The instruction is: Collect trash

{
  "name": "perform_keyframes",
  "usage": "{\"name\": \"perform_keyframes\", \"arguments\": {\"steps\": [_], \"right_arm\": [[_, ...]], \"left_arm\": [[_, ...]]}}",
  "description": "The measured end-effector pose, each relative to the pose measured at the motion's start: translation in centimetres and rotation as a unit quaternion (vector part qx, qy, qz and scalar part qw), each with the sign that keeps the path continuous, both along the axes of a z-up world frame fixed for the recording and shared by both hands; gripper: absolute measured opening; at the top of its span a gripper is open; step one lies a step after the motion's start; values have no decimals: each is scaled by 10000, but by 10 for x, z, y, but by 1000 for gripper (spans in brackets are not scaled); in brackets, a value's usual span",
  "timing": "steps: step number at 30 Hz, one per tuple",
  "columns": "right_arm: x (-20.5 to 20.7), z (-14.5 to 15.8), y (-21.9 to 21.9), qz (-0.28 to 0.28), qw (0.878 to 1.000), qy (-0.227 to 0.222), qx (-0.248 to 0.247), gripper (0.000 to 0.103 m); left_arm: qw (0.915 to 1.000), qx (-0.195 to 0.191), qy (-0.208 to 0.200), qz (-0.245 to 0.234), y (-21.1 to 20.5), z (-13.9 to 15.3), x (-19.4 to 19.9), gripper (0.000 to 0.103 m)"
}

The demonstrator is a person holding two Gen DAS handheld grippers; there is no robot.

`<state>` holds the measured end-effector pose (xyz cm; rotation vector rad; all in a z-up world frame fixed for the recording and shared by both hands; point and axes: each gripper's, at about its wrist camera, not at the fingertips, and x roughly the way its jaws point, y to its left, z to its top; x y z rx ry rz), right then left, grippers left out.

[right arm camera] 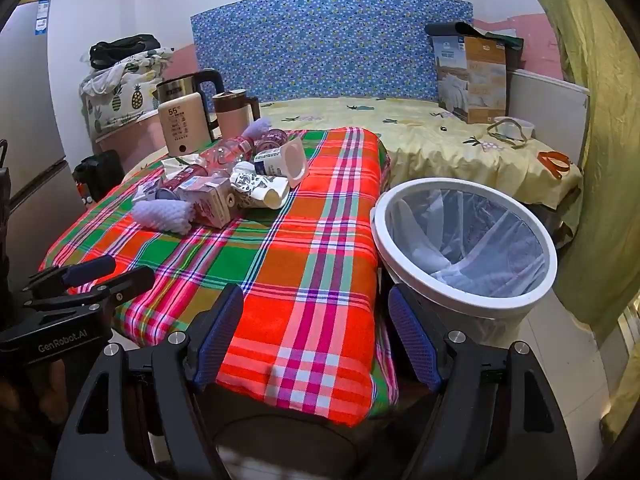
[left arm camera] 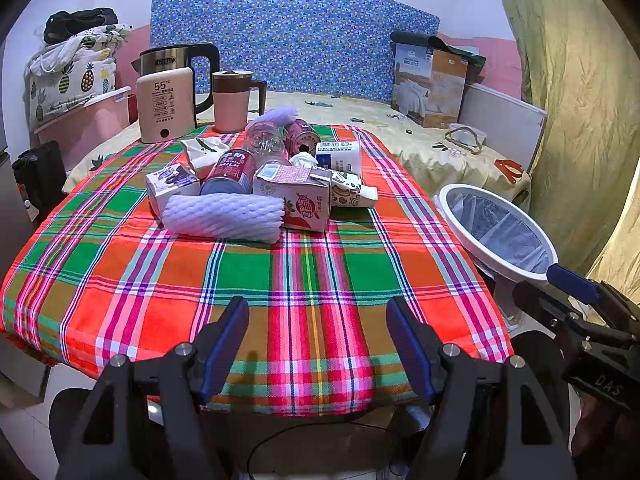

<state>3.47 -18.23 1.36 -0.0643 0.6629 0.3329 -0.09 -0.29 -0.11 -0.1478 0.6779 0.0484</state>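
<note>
A pile of trash sits at the far middle of the plaid-covered table (left arm camera: 280,272): a white foam net sleeve (left arm camera: 224,216), a juice carton (left arm camera: 304,200), a red can (left arm camera: 232,172), a clear bottle (left arm camera: 264,140), a yogurt cup (left arm camera: 340,156) and a small milk carton (left arm camera: 170,184). The pile also shows in the right wrist view (right arm camera: 224,184). A white lined trash bin (right arm camera: 464,248) stands right of the table. My left gripper (left arm camera: 318,344) is open and empty over the table's near edge. My right gripper (right arm camera: 316,336) is open and empty at the table's near right corner, beside the bin.
A kettle (left arm camera: 176,92) and a pink mug (left arm camera: 234,100) stand behind the pile. A bed (right arm camera: 440,148) with a cardboard box (right arm camera: 472,80) lies beyond the table. A curtain (right arm camera: 600,160) hangs at the right. A fridge (right arm camera: 28,120) stands at the left.
</note>
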Motion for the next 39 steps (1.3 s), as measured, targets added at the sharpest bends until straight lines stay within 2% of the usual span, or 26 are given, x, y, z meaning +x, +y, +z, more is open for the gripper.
{"name": "perform_keyframes", "arguments": {"steps": [39], "right_arm": [[-1,5,-1,-8,10000,-15,16,76]], "left_arm": [[10000,-24,26,-37,-5,1,0,73]]}}
